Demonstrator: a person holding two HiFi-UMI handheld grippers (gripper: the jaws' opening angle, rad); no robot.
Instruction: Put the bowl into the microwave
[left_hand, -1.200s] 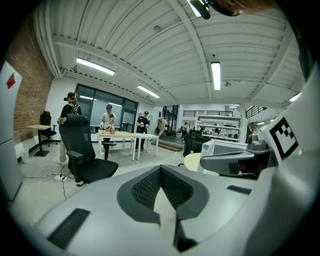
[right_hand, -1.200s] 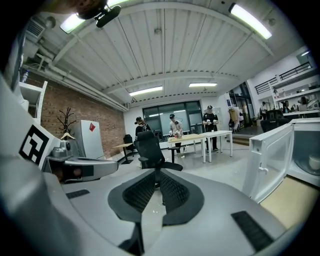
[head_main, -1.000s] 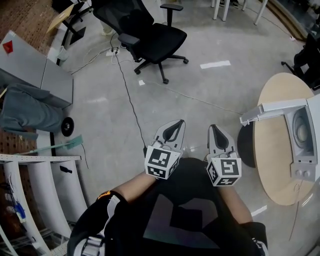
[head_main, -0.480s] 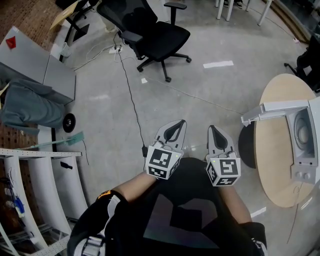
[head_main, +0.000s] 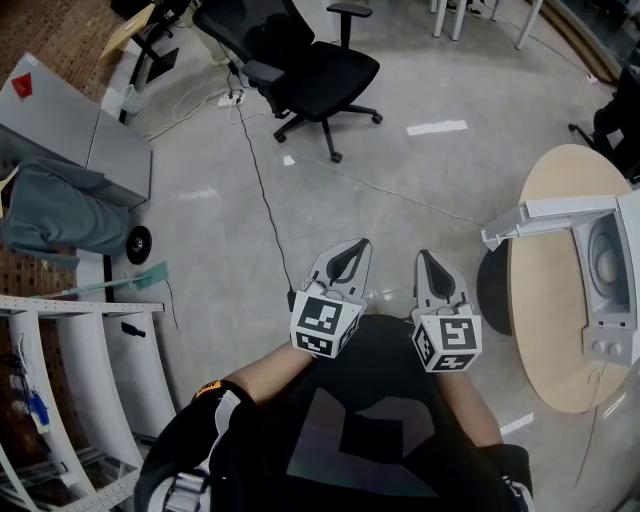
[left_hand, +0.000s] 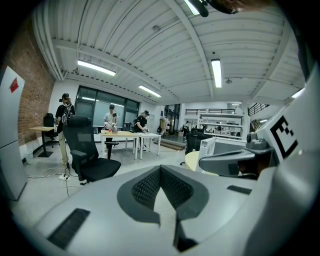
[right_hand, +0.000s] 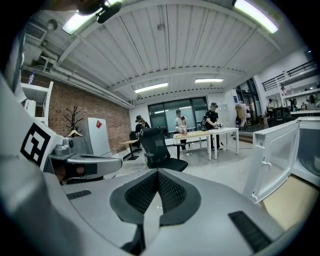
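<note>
The white microwave (head_main: 612, 280) stands on a round wooden table (head_main: 545, 310) at the right, with its door (head_main: 545, 218) swung open. A pale round shape (head_main: 604, 264) lies inside its cavity; I cannot tell if it is the bowl. My left gripper (head_main: 352, 250) and right gripper (head_main: 428, 262) are held side by side close to the body, over the floor and left of the table. Both are shut with nothing between the jaws. The right gripper view shows the open door (right_hand: 277, 157) close by on the right. The microwave (left_hand: 220, 148) shows beyond the left gripper (left_hand: 160, 172).
A black office chair (head_main: 310, 65) stands on the concrete floor ahead, and a cable (head_main: 262, 200) runs from it towards me. A grey cabinet (head_main: 70, 130) and white shelving (head_main: 70, 370) are at the left. Several people (right_hand: 210, 120) stand at far tables.
The head view has shifted slightly. Both grippers stay where they were, still shut, and the microwave door stays open.
</note>
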